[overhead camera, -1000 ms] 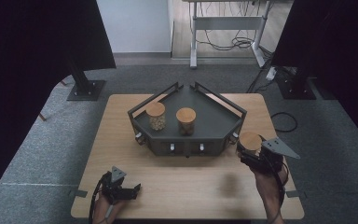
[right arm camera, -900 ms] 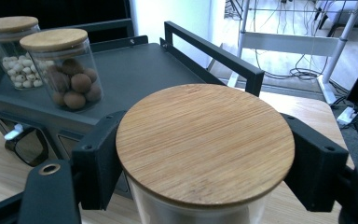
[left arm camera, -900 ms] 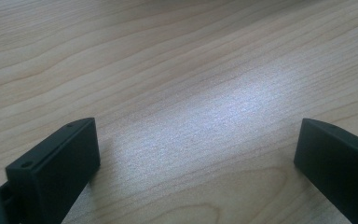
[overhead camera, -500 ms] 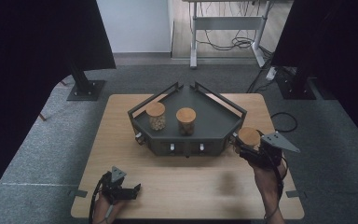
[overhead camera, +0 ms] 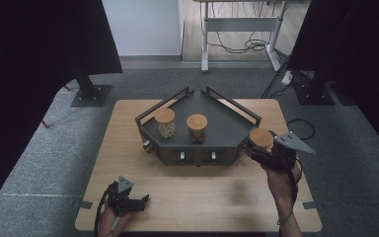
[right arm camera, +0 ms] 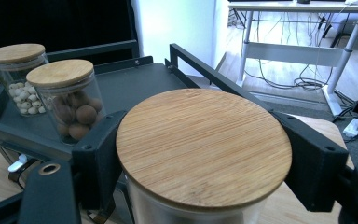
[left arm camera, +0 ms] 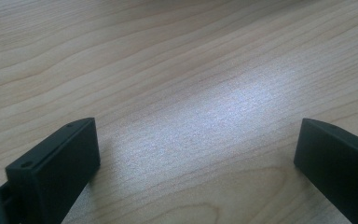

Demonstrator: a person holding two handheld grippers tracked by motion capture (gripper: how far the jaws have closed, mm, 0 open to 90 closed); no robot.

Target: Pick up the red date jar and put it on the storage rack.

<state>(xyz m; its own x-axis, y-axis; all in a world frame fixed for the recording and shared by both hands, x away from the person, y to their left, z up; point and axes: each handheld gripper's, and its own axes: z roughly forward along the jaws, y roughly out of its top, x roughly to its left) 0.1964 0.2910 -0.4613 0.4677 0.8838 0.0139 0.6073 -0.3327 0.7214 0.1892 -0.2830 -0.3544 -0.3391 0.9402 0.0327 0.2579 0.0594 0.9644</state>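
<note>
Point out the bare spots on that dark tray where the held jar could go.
The tray is bare right of the two jars, toward the right rail; the jar in the right gripper is beside it. The left holds the pale-nut jar and brown-nut jar, close together.

A rectangular light wooden table (overhead camera: 128, 148) with rounded corners stands on grey carpet. On it, towards the far middle, sits a dark grey metal tray (overhead camera: 222, 123) with angled, railed sides and a pointed back. The near half of the tabletop shows bare woodgrain.
</note>
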